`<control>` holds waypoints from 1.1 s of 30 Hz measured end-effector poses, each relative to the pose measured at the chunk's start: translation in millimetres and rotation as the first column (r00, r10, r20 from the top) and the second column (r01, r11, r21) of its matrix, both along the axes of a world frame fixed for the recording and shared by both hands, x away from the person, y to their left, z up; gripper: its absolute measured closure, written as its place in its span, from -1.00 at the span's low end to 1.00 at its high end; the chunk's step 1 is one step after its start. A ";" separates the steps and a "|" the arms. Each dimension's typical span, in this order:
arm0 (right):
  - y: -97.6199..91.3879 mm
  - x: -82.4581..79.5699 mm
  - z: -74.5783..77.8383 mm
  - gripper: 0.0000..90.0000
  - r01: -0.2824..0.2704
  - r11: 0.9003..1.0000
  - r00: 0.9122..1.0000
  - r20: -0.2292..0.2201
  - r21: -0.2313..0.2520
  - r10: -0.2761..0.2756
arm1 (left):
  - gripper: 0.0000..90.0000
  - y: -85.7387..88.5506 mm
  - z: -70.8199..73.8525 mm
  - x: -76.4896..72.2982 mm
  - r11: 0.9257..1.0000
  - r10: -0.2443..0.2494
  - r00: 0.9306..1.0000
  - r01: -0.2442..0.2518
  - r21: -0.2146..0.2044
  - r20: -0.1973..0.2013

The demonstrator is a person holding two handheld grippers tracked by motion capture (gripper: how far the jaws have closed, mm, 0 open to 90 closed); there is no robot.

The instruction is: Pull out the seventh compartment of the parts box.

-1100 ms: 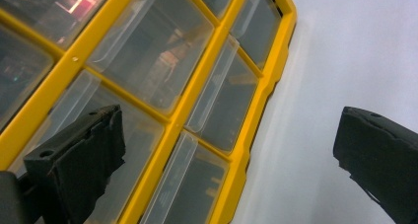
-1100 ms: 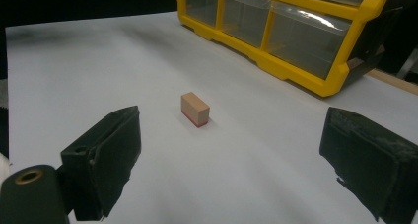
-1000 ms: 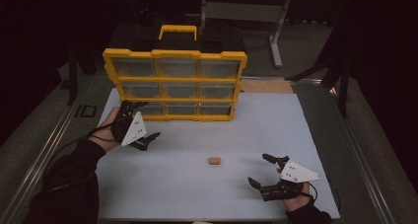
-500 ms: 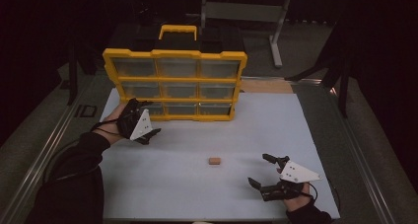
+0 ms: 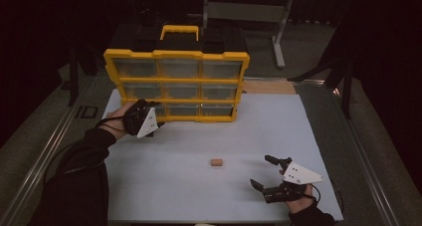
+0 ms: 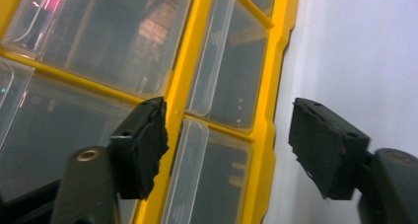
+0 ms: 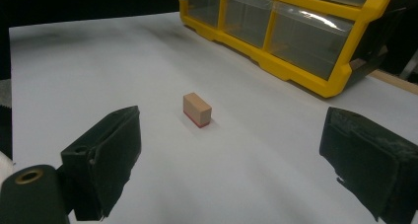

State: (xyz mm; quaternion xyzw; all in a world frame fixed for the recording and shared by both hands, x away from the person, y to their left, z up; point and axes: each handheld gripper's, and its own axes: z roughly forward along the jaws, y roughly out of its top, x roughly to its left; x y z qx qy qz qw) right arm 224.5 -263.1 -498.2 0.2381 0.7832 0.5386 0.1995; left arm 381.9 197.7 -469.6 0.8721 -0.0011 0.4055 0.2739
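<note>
The organizer is glossy yellow plastic with clear drawers; the block looks like matt wood; the surface is smooth and matt.

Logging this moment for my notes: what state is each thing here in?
Yellow plastic organizer case: upright on the white table, clear drawers shut.
Small tan wooden block: lying flat, untouched.
Left gripper: at the case's lower corner, jaws just closing, not yet gripping.
Right gripper: open, aimed at the block.
</note>
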 end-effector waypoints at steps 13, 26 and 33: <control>0.1 -0.4 0.4 -0.80 -0.007 1.000 1.000 -0.007 0.006 0.007 | 0.07 -6.0 -7.1 11.9 0.996 0.070 0.998 -0.070 0.057 0.010; 0.1 -0.3 0.1 -0.80 -0.011 1.000 1.000 -0.013 0.008 0.011 | 0.30 -7.0 -12.5 19.8 0.991 0.121 0.993 -0.121 0.055 0.017; 0.4 -0.5 0.3 -0.78 -0.012 1.000 1.000 -0.009 0.008 0.012 | 0.36 -6.4 -12.1 22.3 0.991 0.120 0.993 -0.121 0.060 0.016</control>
